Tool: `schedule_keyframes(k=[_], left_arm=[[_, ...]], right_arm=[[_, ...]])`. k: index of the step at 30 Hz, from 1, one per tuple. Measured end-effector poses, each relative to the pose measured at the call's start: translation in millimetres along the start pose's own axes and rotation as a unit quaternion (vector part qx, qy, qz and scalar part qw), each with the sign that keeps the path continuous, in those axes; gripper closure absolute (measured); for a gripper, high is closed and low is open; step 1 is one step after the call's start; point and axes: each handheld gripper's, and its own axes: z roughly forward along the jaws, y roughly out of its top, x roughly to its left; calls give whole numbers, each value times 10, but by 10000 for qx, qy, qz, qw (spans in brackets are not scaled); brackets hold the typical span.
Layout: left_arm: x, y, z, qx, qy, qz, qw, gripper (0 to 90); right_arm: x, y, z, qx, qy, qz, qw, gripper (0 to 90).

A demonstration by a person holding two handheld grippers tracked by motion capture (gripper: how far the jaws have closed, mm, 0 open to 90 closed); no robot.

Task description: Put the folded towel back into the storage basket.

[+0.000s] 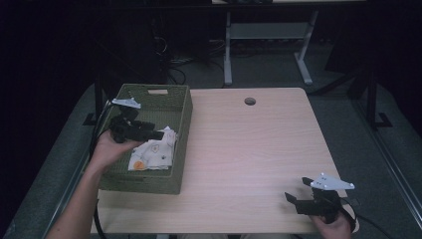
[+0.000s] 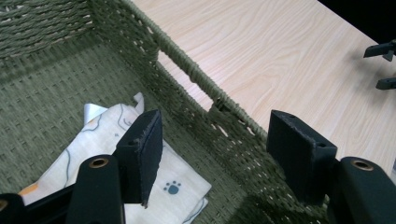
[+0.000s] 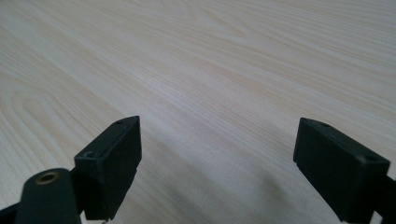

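Nearest, the right tool (image 1: 298, 199) hovers spread and empty above the pale wooden table (image 1: 249, 149). Left gripper view: the left tool (image 2: 212, 154) gapes over the folded white paw-print cloth (image 2: 177, 186) inside the green woven basket (image 2: 196, 77). Likely next: lower, pinch cloth.

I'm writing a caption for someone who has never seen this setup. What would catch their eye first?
Most striking is the green woven basket at the table's left edge, with a folded cream cloth printed with small motifs, one a paw, lying inside it. The left gripper hangs open over the basket, just above the cloth. The right gripper, also open, hovers over bare light wood near the table's front right corner.
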Motion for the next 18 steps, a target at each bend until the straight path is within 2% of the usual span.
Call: schedule_keyframes(k=[18], left_arm=[[-126, 97, 68, -4, -82, 98, 9999, 348]], right_arm=[[9, 3, 3, 9, 7, -43, 10000, 149]])
